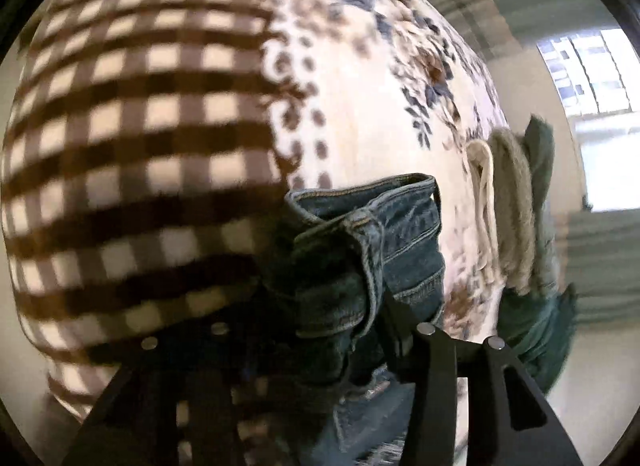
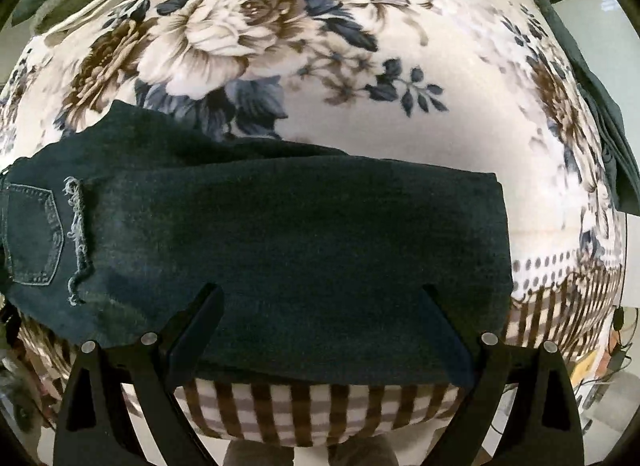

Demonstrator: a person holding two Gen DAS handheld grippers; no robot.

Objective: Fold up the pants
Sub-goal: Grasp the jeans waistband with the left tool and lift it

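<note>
The left gripper (image 1: 360, 318) is clenched on a bunched fold of the jeans (image 1: 372, 242), the denim's stitched waistband or hem edge crumpled up between and above its fingers. In this left wrist view the cloth is gathered into a lump, so its long axis cannot be read here. Behind it spreads the blanket (image 1: 140, 125), brown-checked on the left and floral toward the right, blurred. At the blanket's right edge lies a pile of other clothes (image 1: 516, 217), cream, olive and dark green, just beside the jeans but apart from them.

In the right wrist view, the right gripper (image 2: 320, 306) is spread wide, released, its two fingers (image 2: 200, 314) resting over the near edge of the jeans (image 2: 280, 234). The jeans lie flat on the floral blanket (image 2: 400, 125), long axis running left to right across the picture. A back pocket (image 2: 34, 234) and a frayed rip (image 2: 78, 234) sit at the left end; the right end is a straight edge. Dark green cloth (image 2: 600, 113) lies at the blanket's far right edge.
</note>
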